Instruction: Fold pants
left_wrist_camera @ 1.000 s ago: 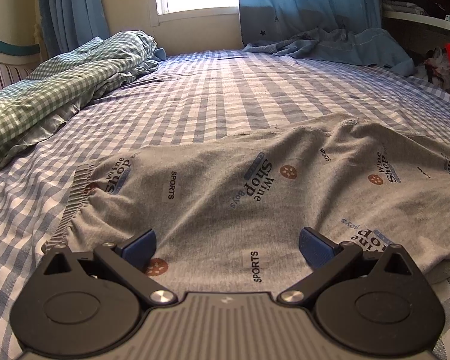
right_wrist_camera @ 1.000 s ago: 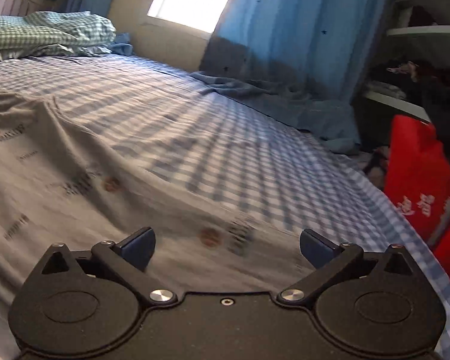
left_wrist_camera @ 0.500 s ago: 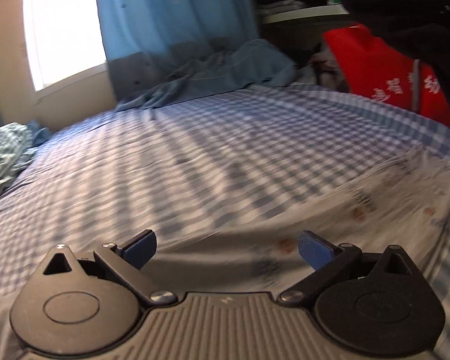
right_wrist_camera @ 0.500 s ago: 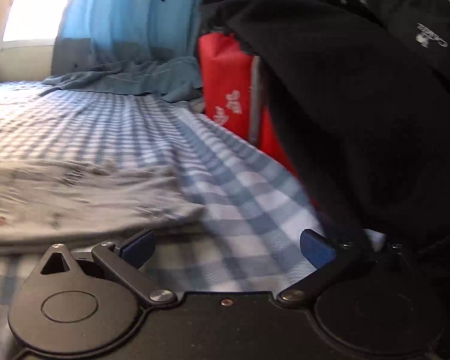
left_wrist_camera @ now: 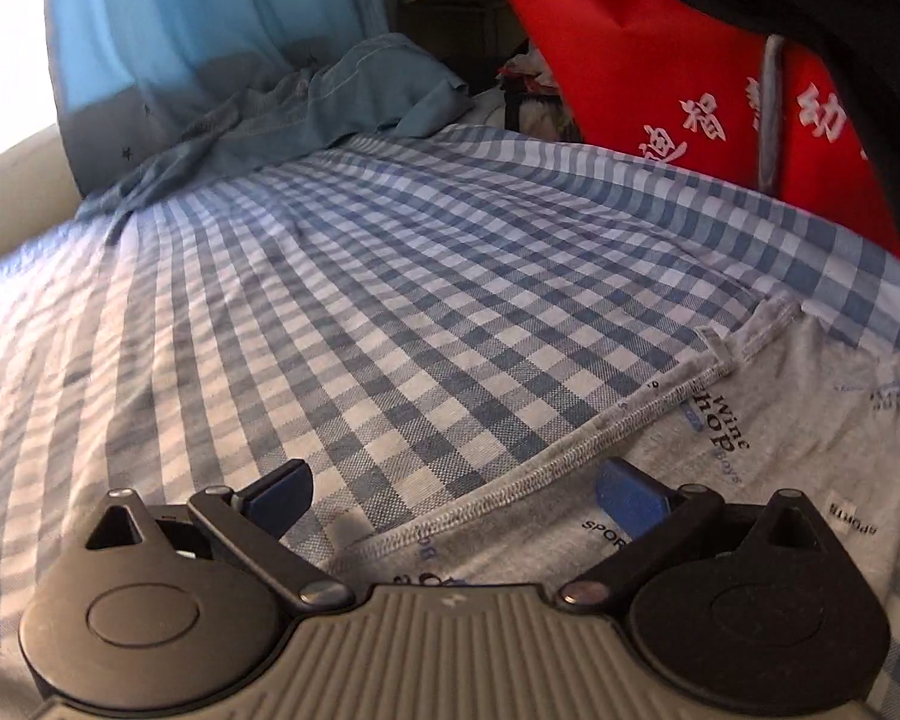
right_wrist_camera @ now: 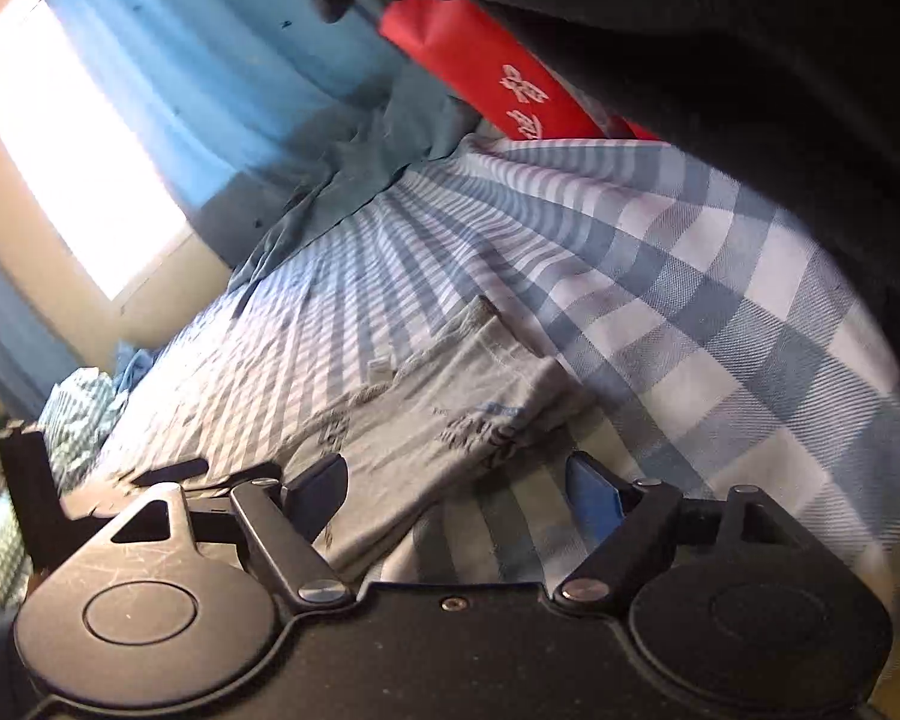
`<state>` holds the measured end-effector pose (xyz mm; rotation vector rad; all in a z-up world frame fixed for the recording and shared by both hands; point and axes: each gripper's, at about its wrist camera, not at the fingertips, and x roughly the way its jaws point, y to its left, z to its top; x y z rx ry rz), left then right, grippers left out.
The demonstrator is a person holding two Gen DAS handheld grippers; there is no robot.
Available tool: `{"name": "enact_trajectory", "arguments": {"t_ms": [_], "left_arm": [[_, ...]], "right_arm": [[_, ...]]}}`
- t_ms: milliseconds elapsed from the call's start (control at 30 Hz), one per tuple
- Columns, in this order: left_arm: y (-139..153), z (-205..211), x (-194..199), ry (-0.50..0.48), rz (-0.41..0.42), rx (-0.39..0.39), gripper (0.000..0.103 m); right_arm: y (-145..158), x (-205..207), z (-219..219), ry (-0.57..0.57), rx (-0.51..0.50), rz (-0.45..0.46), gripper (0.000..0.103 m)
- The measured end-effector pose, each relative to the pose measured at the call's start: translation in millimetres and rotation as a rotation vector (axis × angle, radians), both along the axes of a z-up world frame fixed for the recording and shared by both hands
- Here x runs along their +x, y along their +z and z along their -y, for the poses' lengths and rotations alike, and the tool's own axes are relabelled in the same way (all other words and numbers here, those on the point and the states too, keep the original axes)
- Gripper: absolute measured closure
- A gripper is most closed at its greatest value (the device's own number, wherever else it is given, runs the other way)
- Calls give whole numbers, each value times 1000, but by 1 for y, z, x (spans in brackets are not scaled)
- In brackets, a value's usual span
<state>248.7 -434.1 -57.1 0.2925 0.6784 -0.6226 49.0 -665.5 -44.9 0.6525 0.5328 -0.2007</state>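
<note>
The grey printed pants [left_wrist_camera: 780, 438] lie flat on the blue checked bed sheet [left_wrist_camera: 390, 276]. In the left wrist view their stitched seam edge [left_wrist_camera: 570, 456] runs diagonally between my fingers. My left gripper [left_wrist_camera: 453, 489] is open, low over that edge, holding nothing. In the right wrist view the leg end of the pants [right_wrist_camera: 450, 414] lies just ahead. My right gripper [right_wrist_camera: 459, 495] is open and empty, its left finger over the cloth, its right finger over the sheet. The left gripper's body [right_wrist_camera: 30, 492] shows at the left edge.
A red bag with white characters [left_wrist_camera: 690, 96] stands beyond the bed's right side under dark hanging clothes [right_wrist_camera: 720, 60]. A blue crumpled cloth [left_wrist_camera: 306, 114] lies at the far end under blue curtains [left_wrist_camera: 210, 6]. A green checked quilt [right_wrist_camera: 84, 414] lies far left.
Both grippers swung right from the waist area to the leg end of the pants and dropped lower. The right view has tilted. Both stayed open.
</note>
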Motion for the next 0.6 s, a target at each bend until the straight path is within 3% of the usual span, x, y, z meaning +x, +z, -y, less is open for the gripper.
{"name": "enact_trajectory", "arguments": {"t_ms": [33,167,300,367,467,600], "left_arm": [[1,-5,4,20,-33,-14,0],[11,-24,17,97,-134,-76,0],[31,-38,18,72,-208,-111,0],[41,-43,18,40,-263,-141,0],[52,-49,21,-13,-382,-237,0],[52,-50,35,-53,-599,-407,0]], "right_arm": [[-1,2,-2,-22,4,7,24],[-9,8,-2,-168,23,15,66],[-17,-1,-1,-265,57,74,89],[-10,-2,-12,-252,-31,102,101],[8,3,-43,-159,-267,136,101],[22,10,-92,-22,-545,129,102]]}}
